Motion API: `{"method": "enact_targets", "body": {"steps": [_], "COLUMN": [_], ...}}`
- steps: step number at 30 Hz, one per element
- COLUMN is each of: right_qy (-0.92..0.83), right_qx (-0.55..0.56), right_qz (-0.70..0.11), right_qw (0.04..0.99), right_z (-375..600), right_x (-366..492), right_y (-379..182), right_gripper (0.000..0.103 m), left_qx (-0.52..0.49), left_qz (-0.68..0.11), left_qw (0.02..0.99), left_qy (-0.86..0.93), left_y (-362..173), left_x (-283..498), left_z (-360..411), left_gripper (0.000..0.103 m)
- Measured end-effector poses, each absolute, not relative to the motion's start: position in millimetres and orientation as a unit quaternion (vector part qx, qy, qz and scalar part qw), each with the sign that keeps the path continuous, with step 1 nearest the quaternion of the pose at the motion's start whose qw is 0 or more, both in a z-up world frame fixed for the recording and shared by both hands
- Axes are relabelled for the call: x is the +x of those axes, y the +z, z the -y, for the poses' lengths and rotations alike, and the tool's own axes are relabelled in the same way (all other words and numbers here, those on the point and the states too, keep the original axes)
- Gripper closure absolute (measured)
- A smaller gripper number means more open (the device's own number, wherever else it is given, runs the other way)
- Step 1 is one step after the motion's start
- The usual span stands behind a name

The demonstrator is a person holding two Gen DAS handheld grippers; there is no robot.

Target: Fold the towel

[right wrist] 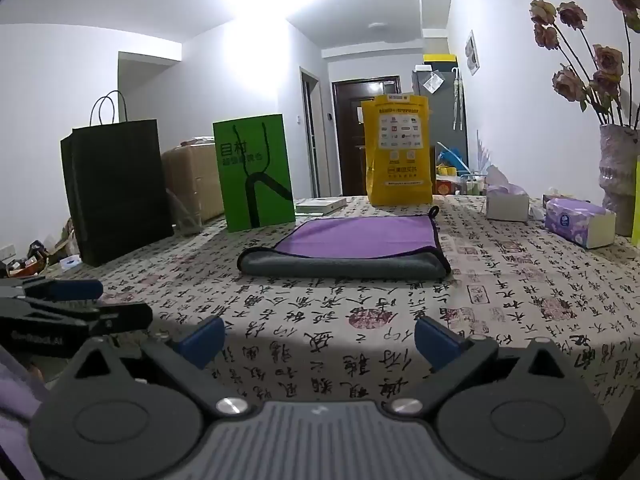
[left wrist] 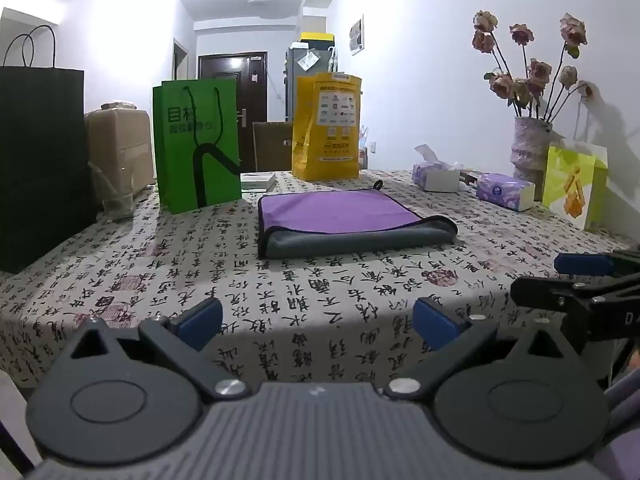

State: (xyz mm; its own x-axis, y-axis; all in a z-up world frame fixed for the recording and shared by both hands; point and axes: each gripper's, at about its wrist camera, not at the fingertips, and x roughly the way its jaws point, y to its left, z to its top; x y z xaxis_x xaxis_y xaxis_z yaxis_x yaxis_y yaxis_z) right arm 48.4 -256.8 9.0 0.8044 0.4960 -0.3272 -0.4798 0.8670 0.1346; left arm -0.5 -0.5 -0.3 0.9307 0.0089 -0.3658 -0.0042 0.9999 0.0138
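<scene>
A purple towel with a grey underside (left wrist: pixel 352 220) lies folded flat on the calligraphy-print tablecloth (left wrist: pixel 320 292); its rolled grey fold faces me. It also shows in the right wrist view (right wrist: pixel 352 244). My left gripper (left wrist: pixel 318 322) is open and empty, near the table's front edge, well short of the towel. My right gripper (right wrist: pixel 318 342) is open and empty, also short of the towel. The right gripper shows at the right edge of the left wrist view (left wrist: pixel 584 280); the left gripper shows at the left edge of the right wrist view (right wrist: pixel 72 304).
Behind the towel stand a green bag (left wrist: pixel 198 144), a yellow bag (left wrist: pixel 328 128) and a black bag (left wrist: pixel 40 160). A glass (left wrist: pixel 116 196), tissue packs (left wrist: pixel 506 190), a vase of dried roses (left wrist: pixel 530 148) and a light green bag (left wrist: pixel 574 184) line the sides.
</scene>
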Motion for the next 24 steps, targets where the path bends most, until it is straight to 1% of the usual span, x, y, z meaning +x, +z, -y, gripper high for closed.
{"method": "enact_targets", "body": {"steps": [24], "right_qy": [0.252], "right_qx": [0.024], "right_qz": [-0.184], "right_qw": [0.95], "right_z": [256.9], "right_x": [48.9], "right_y": [7.8], "right_gripper": [0.001], "left_qx": [0.004], "left_qz": [-0.191], "left_qw": [0.982], "left_qy": [0.005], "left_y": [1.6], "left_x": [-1.3], "left_z": [1.7], "left_gripper": [0.0]}}
